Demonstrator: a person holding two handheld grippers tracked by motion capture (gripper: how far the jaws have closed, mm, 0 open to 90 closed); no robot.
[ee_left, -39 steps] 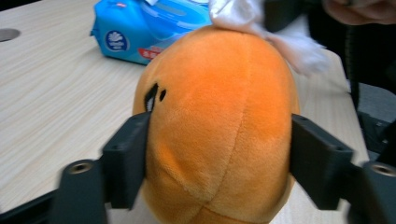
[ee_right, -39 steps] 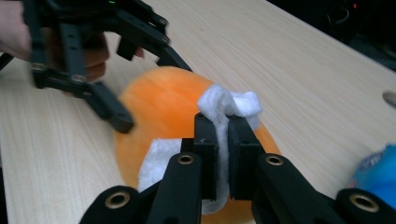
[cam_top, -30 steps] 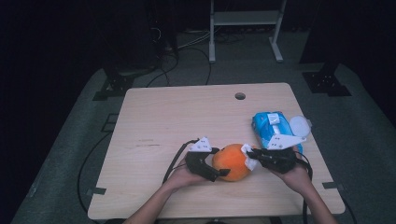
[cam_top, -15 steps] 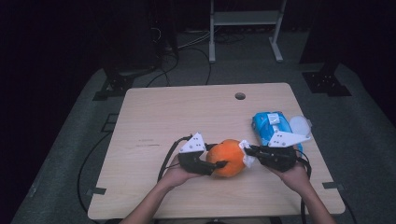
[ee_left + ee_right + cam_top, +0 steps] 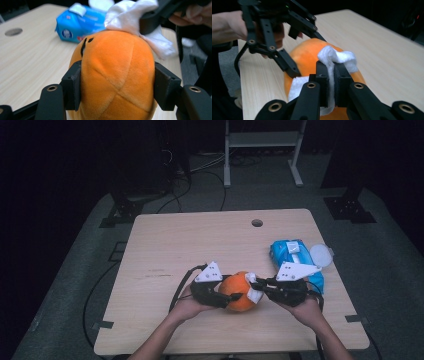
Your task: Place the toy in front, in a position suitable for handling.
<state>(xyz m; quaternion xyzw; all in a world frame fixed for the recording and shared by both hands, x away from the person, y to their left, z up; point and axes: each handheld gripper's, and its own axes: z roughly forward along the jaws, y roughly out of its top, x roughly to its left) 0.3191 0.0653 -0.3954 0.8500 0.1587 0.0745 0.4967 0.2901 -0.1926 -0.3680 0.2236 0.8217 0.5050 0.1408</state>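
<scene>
Near table edge | left gripper (image 5: 117, 85) clamps orange plush (image 5: 115, 75) | right gripper (image 5: 331, 75) pinches white wipe (image 5: 337, 58)

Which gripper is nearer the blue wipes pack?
The right. The right gripper, shut on a white wipe, sits just beside the blue wipes pack; the left gripper clamps the orange plush toy farther away.

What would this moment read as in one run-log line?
left gripper: shut on orange plush toy | right gripper: shut on white wipe, wipe on toy | blue wipe pack: on table

Jaws clamp orange plush toy (image 5: 115, 75)
</scene>
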